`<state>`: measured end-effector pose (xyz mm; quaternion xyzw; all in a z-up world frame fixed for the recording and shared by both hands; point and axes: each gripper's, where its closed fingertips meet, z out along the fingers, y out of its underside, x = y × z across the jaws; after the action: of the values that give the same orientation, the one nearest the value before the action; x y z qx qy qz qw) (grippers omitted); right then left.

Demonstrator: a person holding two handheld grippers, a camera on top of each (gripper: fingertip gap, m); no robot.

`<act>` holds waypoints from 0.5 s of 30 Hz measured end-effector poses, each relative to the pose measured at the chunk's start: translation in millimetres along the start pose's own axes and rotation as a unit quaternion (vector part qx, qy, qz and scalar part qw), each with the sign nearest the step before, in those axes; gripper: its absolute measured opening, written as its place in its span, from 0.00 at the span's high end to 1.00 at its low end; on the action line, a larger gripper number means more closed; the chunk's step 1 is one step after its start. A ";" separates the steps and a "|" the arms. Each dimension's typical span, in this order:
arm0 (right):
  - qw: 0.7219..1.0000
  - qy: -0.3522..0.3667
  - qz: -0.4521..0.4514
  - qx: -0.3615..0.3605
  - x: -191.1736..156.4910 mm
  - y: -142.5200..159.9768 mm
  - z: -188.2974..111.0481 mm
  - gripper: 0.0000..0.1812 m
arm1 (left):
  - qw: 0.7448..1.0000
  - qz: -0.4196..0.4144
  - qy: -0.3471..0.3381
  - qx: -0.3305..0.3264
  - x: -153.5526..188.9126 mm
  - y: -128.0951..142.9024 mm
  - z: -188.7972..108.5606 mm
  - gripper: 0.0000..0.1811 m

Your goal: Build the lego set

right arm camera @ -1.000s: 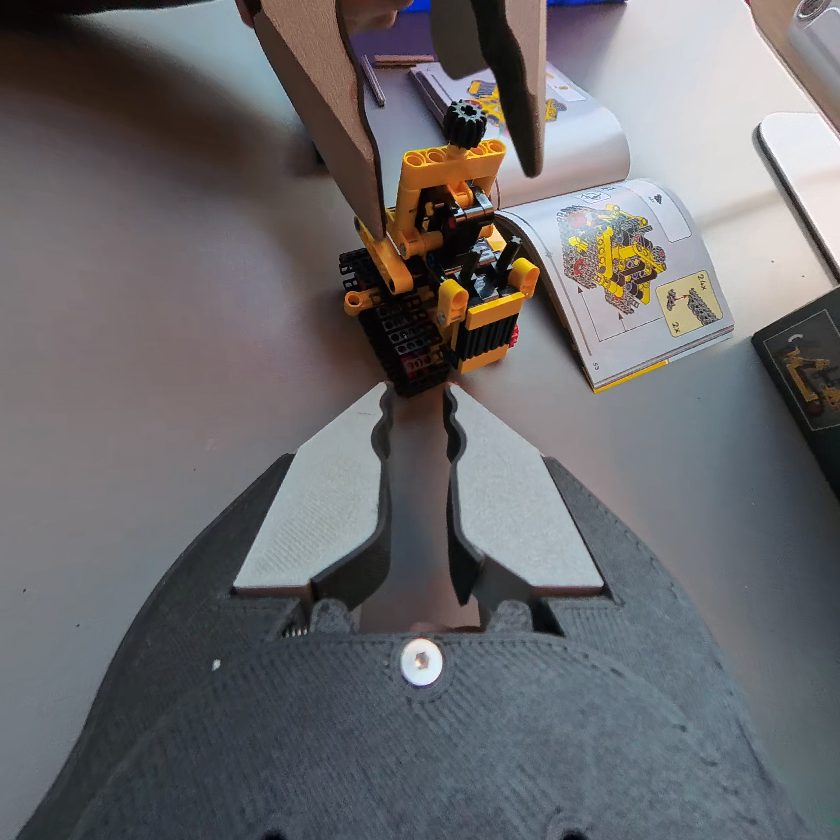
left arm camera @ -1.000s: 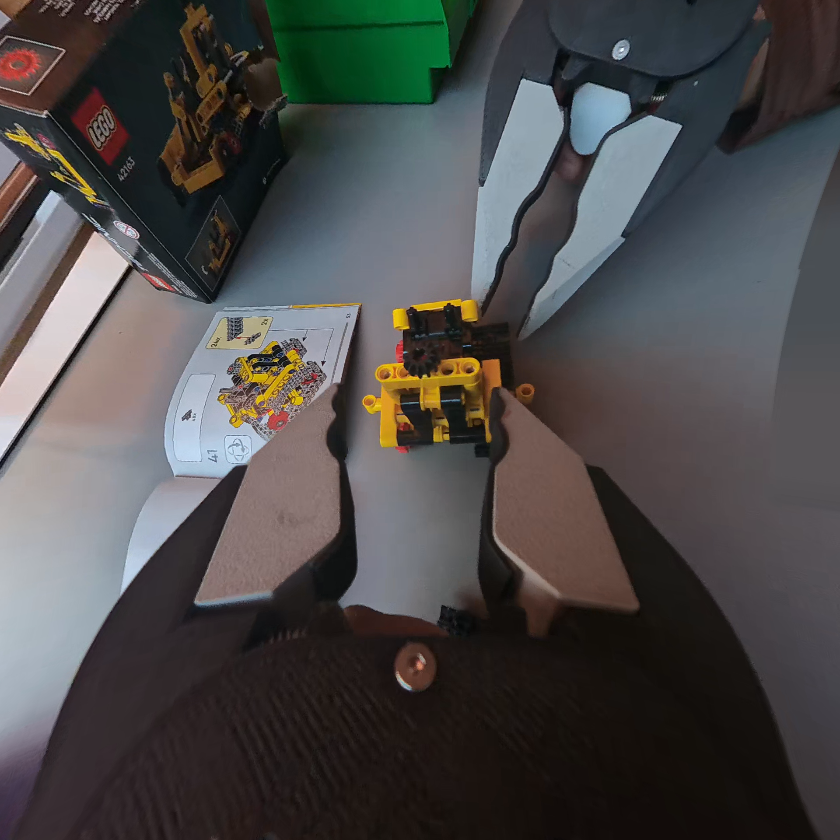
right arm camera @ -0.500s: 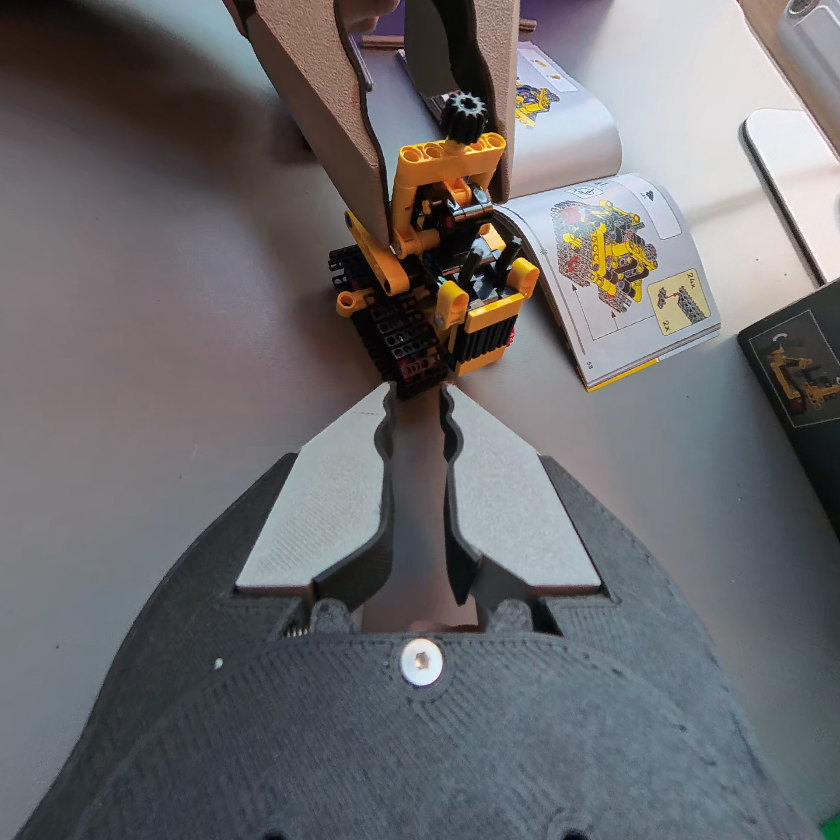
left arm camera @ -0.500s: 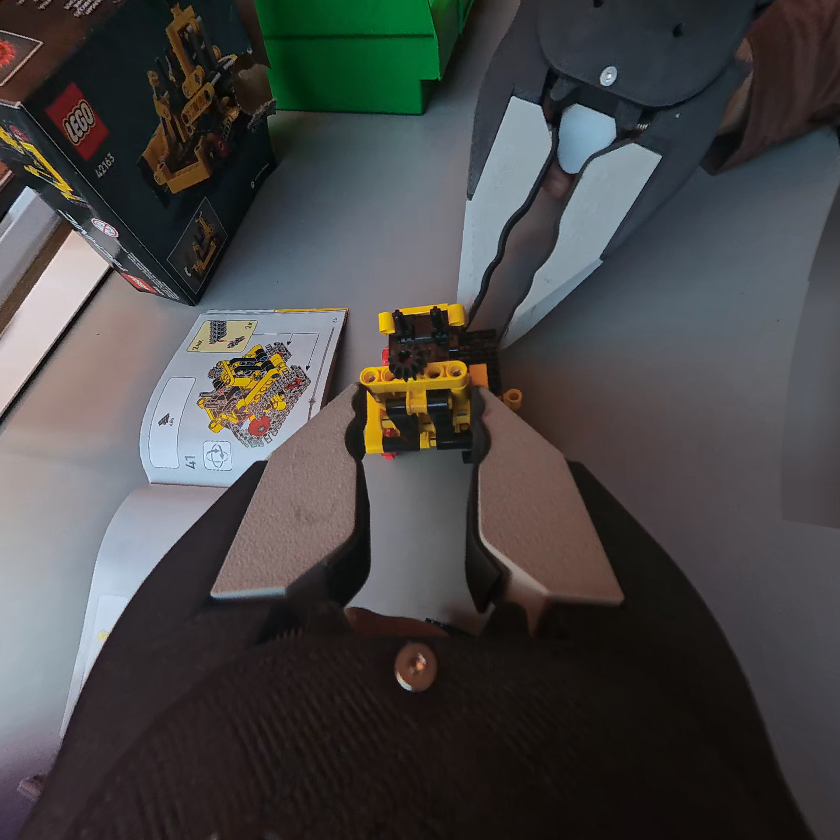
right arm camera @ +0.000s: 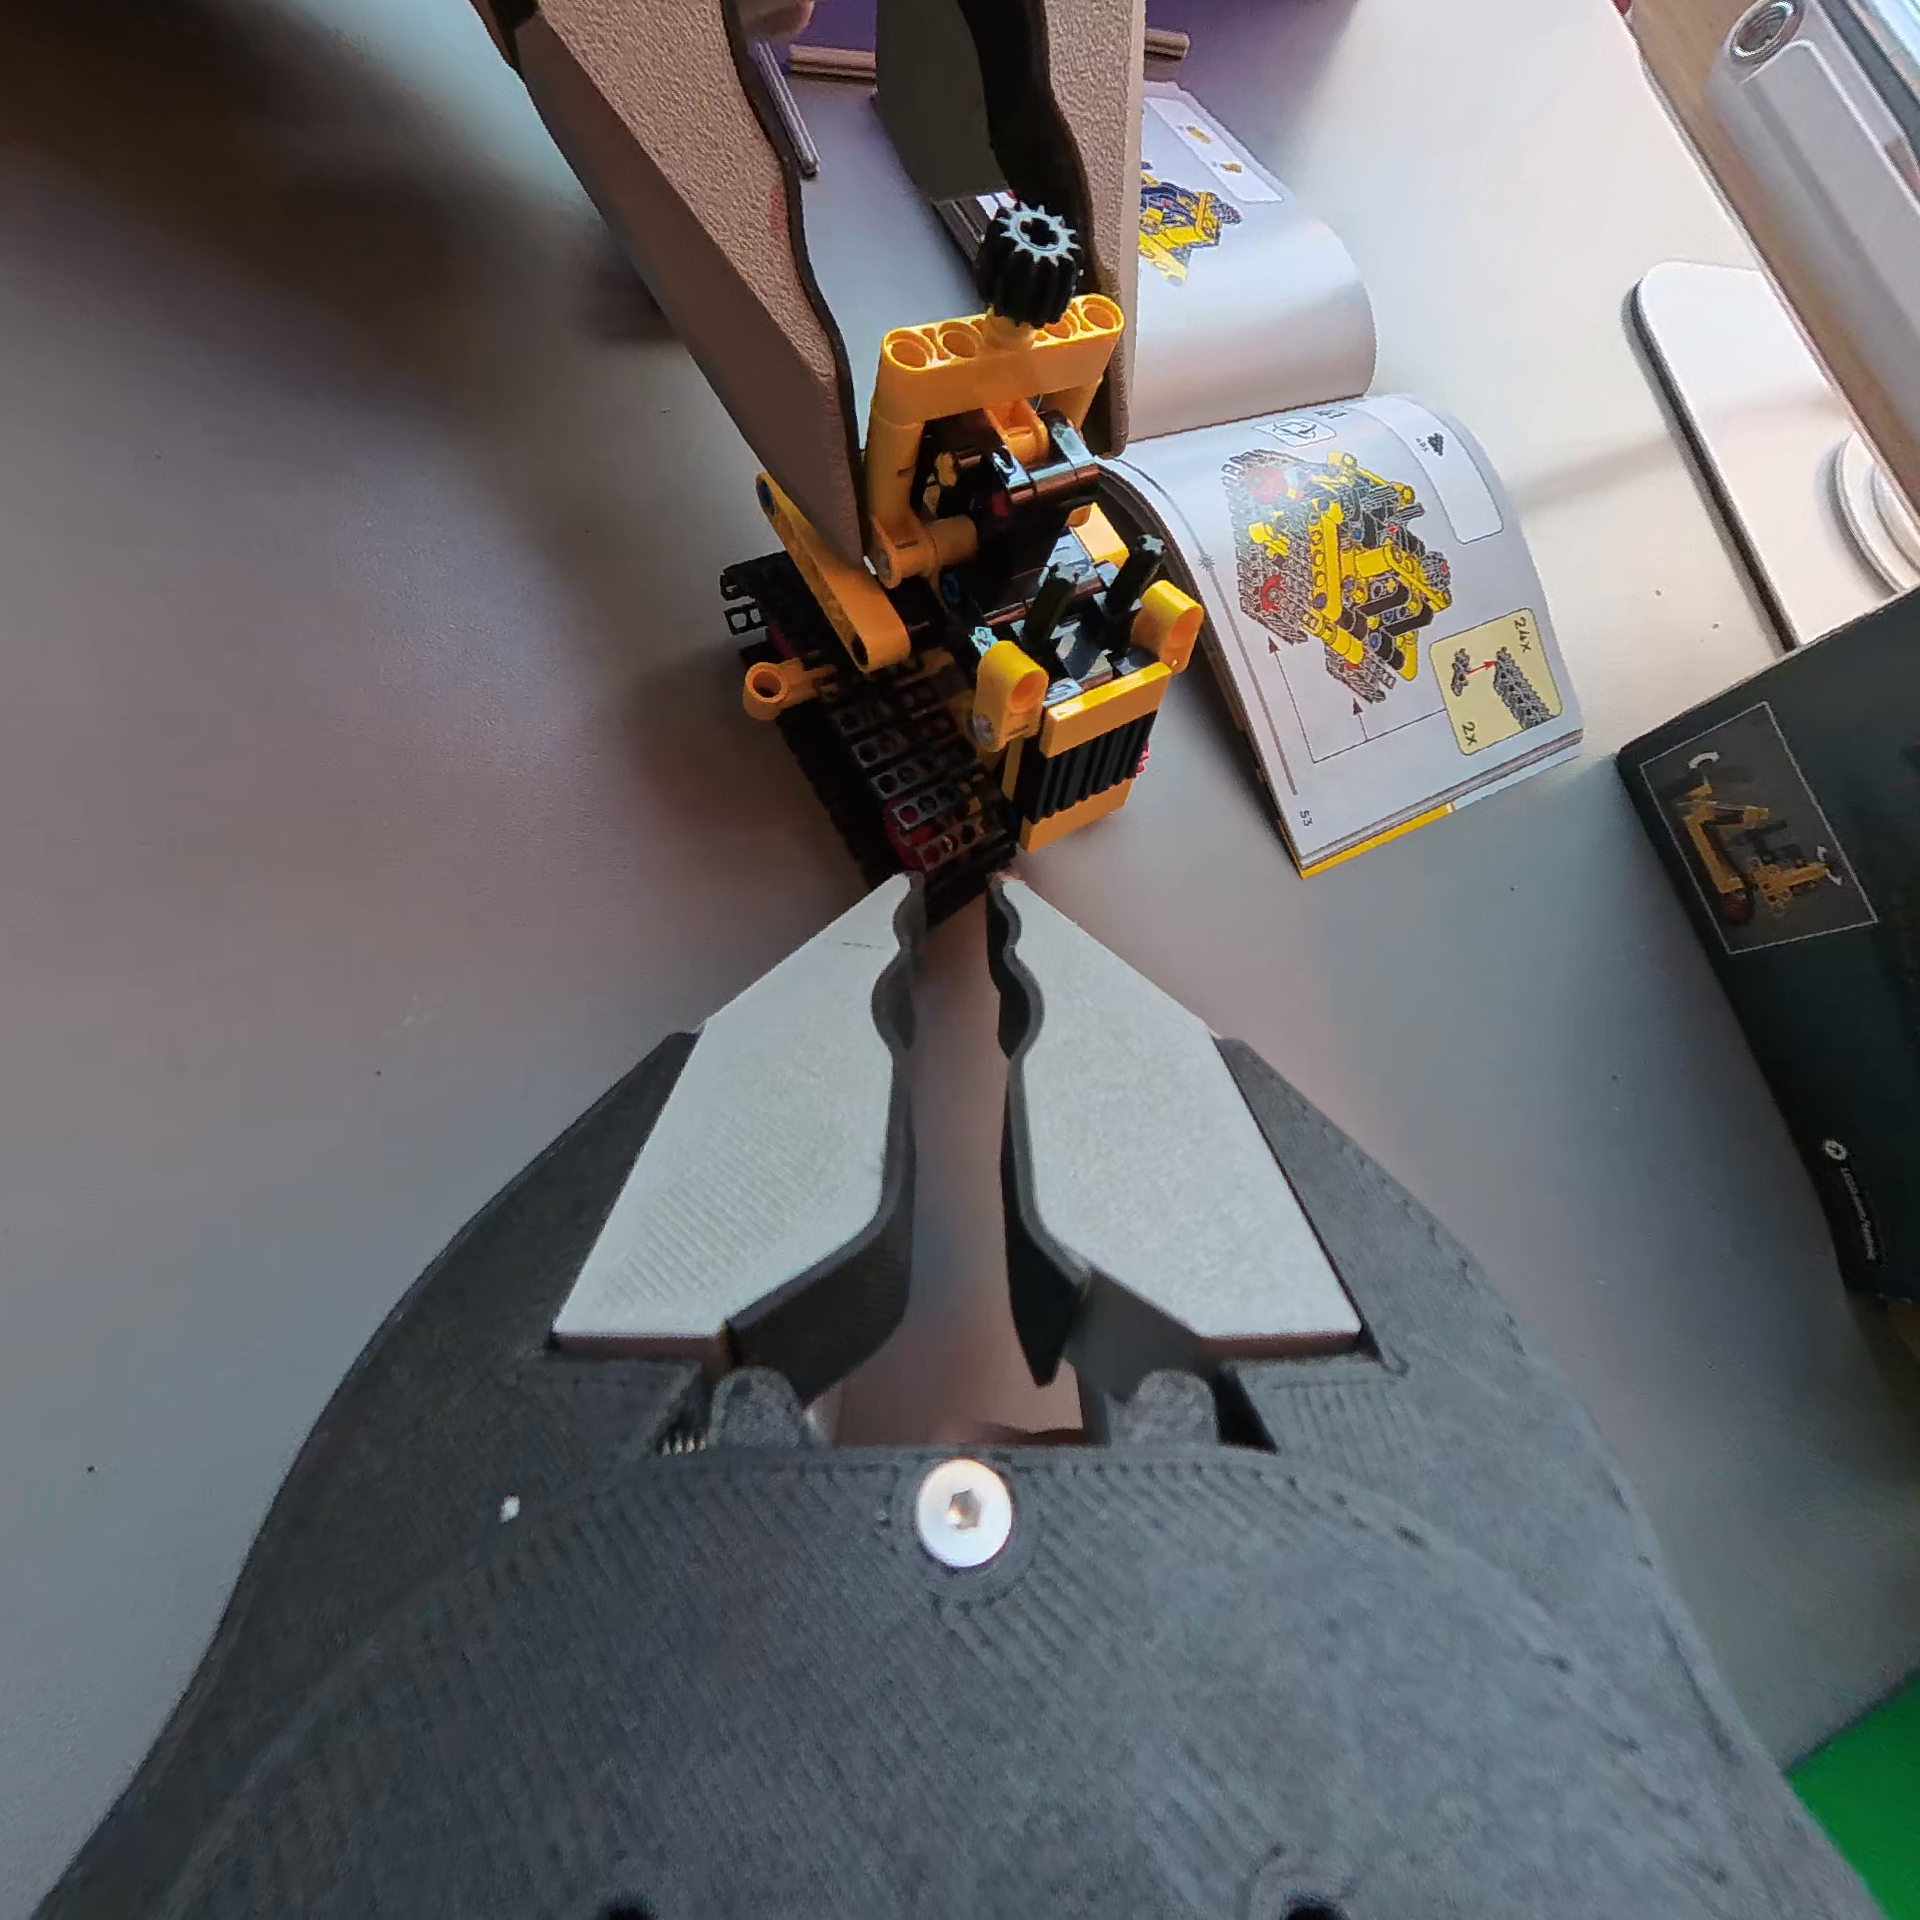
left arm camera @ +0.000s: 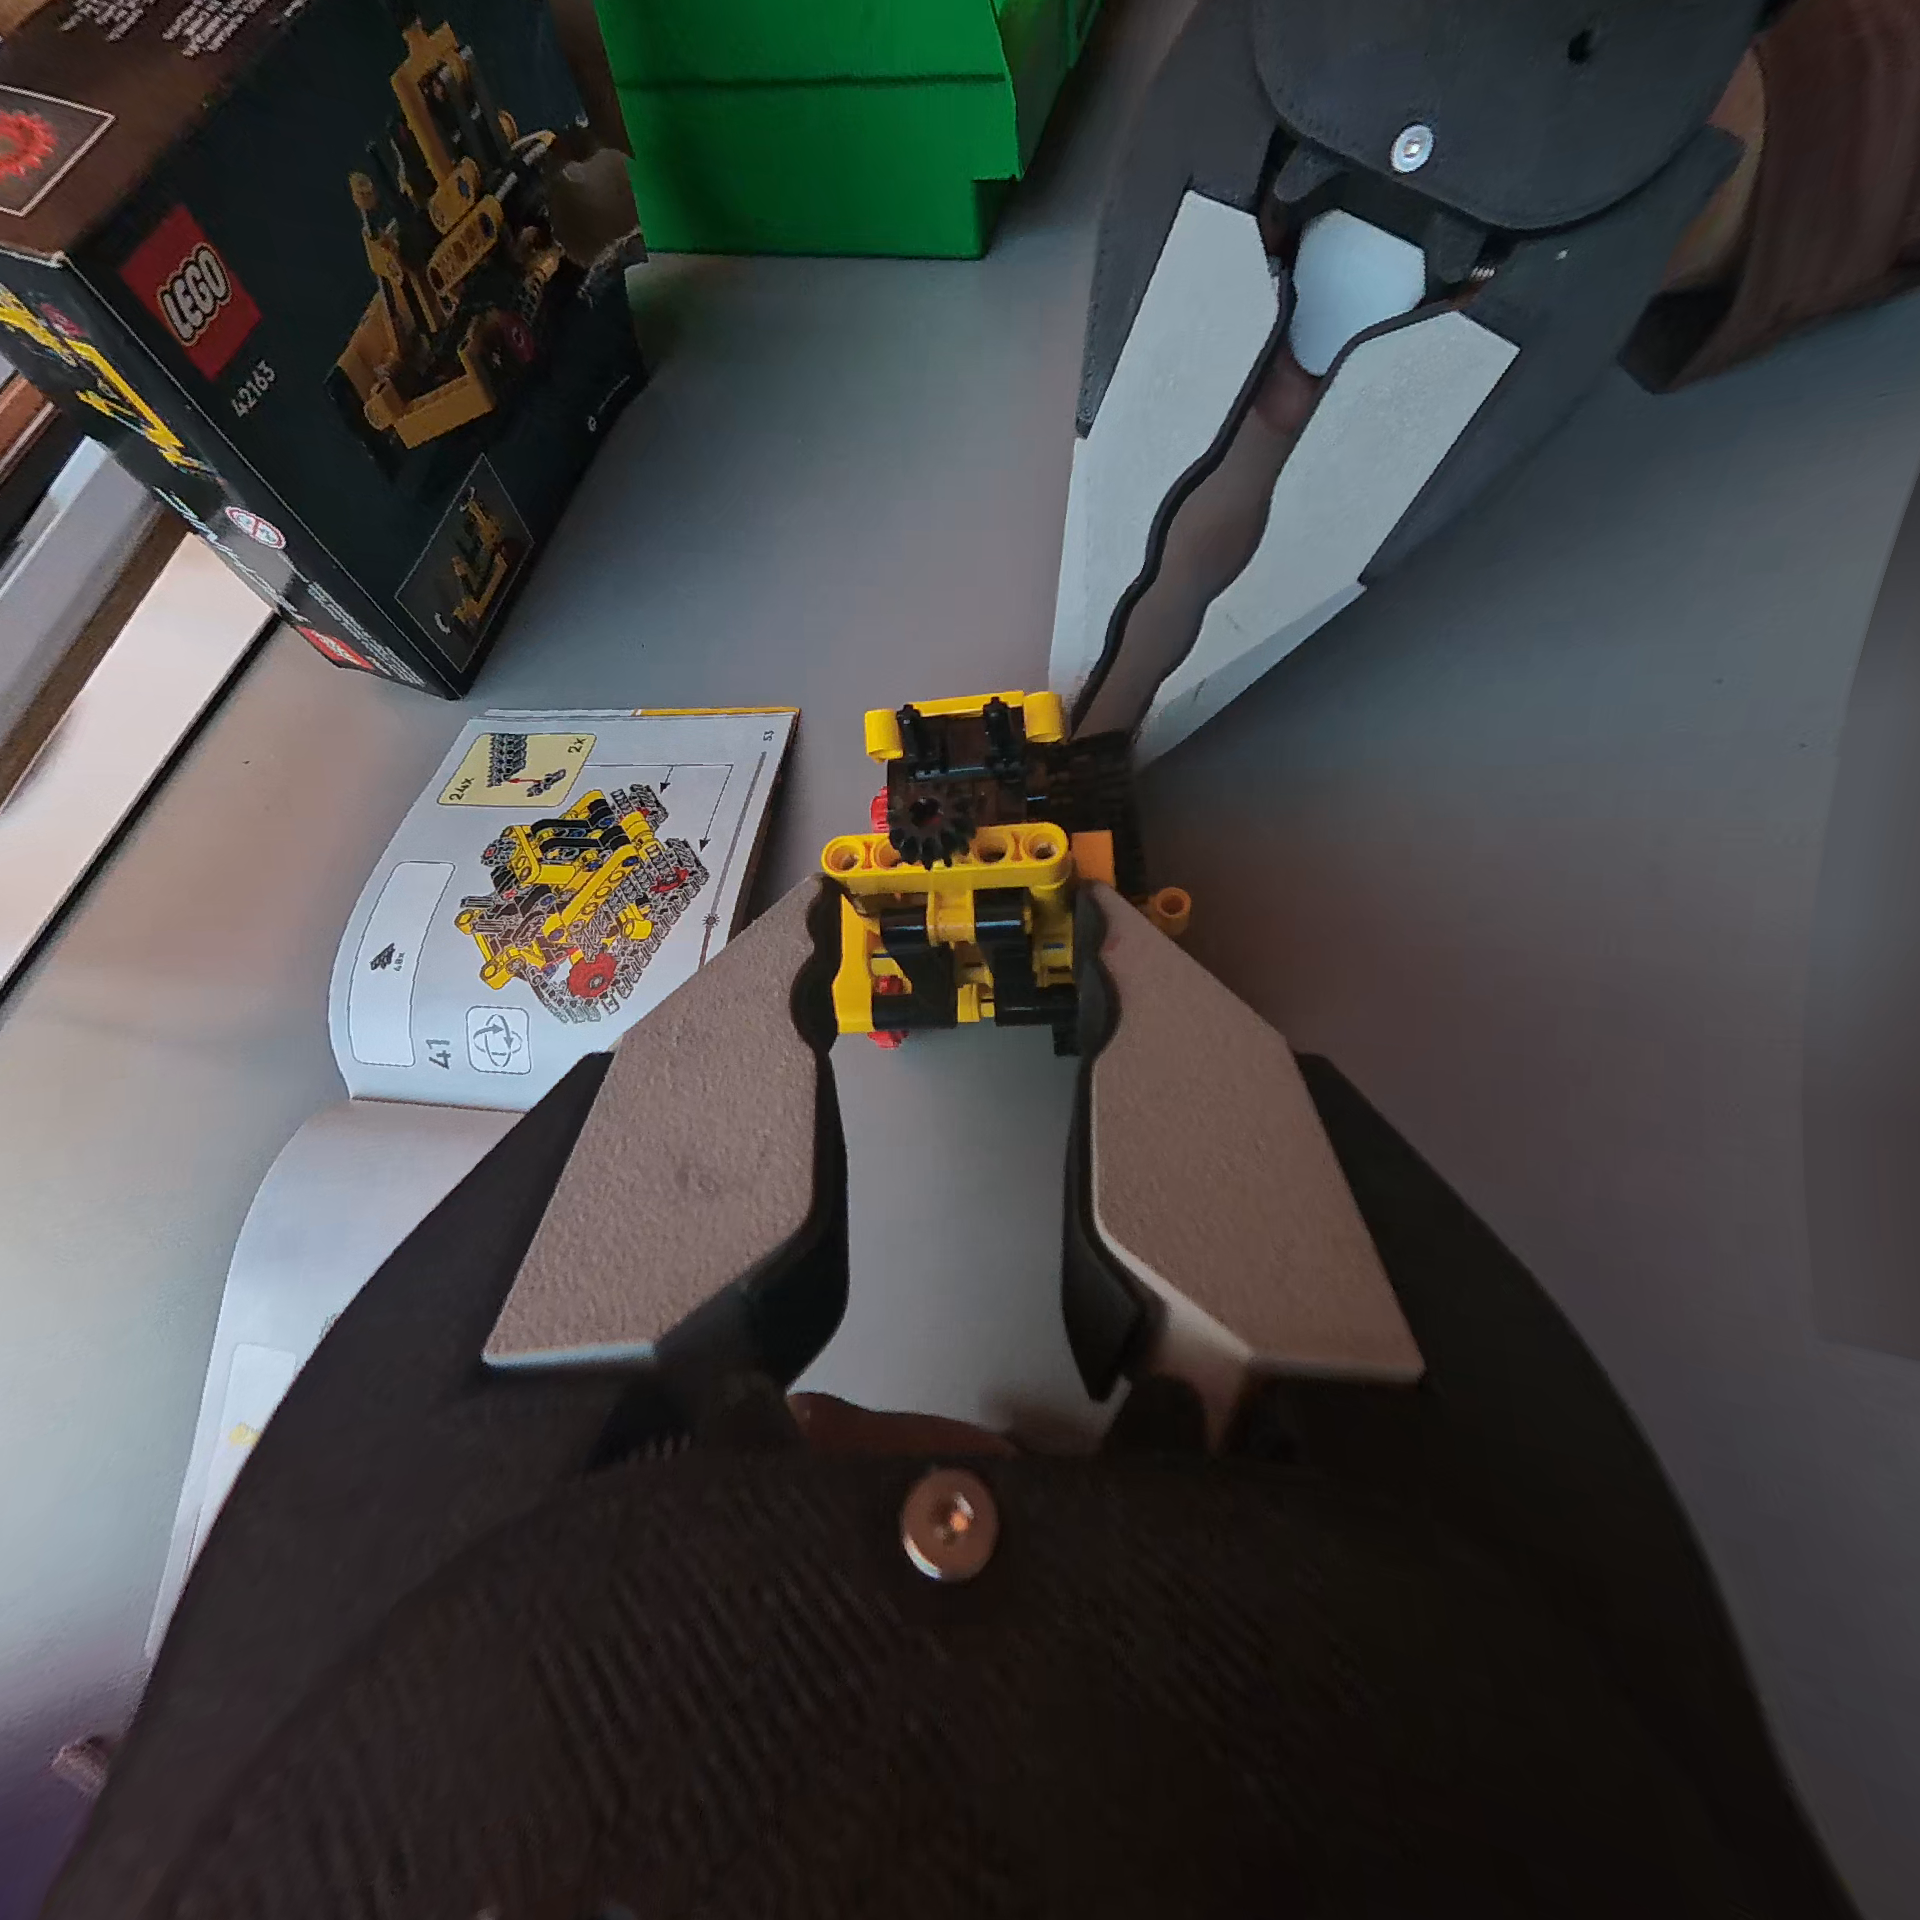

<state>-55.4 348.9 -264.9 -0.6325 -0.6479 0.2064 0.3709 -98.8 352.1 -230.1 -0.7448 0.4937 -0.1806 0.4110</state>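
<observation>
Left gripper (left arm camera: pixel 954 966): fingers pressed against both flanks of the yellow-and-black lego model (left arm camera: pixel 961 935), pinching its upper frame at frame centre.

Right gripper (right arm camera: pixel 954 896): fingers narrowly parted, tips at the model's black tracked end (whether they actually nip it cannot be told).

Lego model: stands on the grey table (left arm camera: pixel 1507 935), a black gear (right arm camera: pixel 1029 260) topping its yellow beam.

Instruction booklet (left arm camera: pixel 540 914): open, just left of the model in the left wrist view.

Lego box (left arm camera: pixel 312 343): upper left.

Green box (left arm camera: pixel 821 135): top centre, behind.
</observation>
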 end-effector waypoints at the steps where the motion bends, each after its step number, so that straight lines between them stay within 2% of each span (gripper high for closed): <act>1: 1.000 -0.001 0.001 -0.001 -0.2 0.5 0.4 0.95 | 1.000 -0.001 0.001 0.001 -0.2 0.1 0.1 0.77; 15: 0.997 -0.052 0.062 0.000 -1.9 3.2 2.3 0.97 | 1.000 0.007 -0.006 -0.003 0.0 0.3 -0.9 0.77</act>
<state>-55.2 347.8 -269.2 -0.6599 -0.6255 0.2617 0.3237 -99.6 351.7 -229.7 -0.7434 0.4970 -0.1724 0.4130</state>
